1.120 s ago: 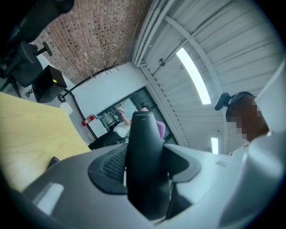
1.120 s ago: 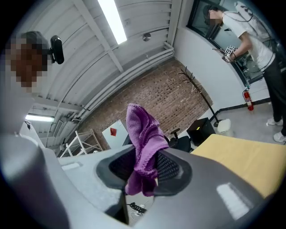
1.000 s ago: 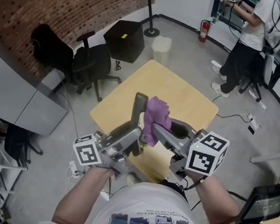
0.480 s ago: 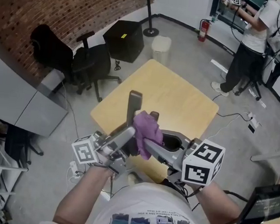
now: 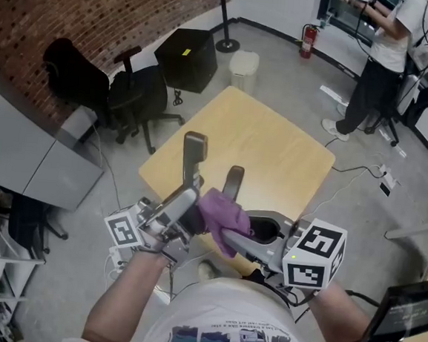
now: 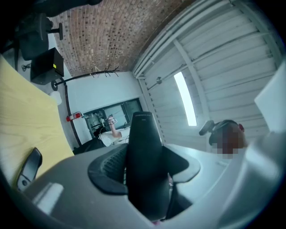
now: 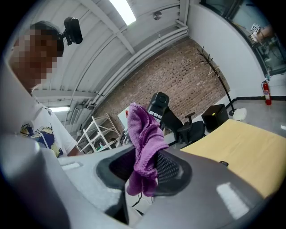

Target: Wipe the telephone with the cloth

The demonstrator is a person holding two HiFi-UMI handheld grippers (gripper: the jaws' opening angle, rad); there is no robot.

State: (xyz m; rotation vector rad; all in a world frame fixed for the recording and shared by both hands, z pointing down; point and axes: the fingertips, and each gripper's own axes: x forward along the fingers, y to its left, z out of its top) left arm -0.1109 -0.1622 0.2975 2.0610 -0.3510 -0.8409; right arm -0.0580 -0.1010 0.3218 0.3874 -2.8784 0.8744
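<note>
1. The left gripper (image 5: pixel 183 203) was clenched on the lower half of the telephone (image 5: pixel 193 157), a dark cordless handset held clear above the table (image 5: pixel 276 146). In the left gripper view both jaws pressed against its flanks
2. The right gripper (image 5: pixel 227 233) was clamped on the purple cloth (image 5: pixel 225 214), which bunched up out of the jaws and hung a little below them
3. In the head view the telephone's free upper part lay near, at about 11 o'clock from the right gripper's tips. The cloth's edge sat just beside the gripped end of the handset; whether the two touched could not be told
4. The handset's long axis ran roughly from 12 to 6 o'clock, top end at 12, so a wipe would probably have to travel up that line
5. In the right gripper view the keypad face showed just behind the cloth, at about 1 o'clock from it
6. The right hand, carrying the cloth, was the one nearer the bare part of the handset, while the left seemed only to steady it
7. Counted: one telephone, one cloth, two grippers and one table. One small dark piece (image 5: pixel 233 183) lay on the table at 12 o'clock from the cloth and could not be identified, and one person (image 5: pixel 380 62) stood well apart at 1 o'clock
</note>
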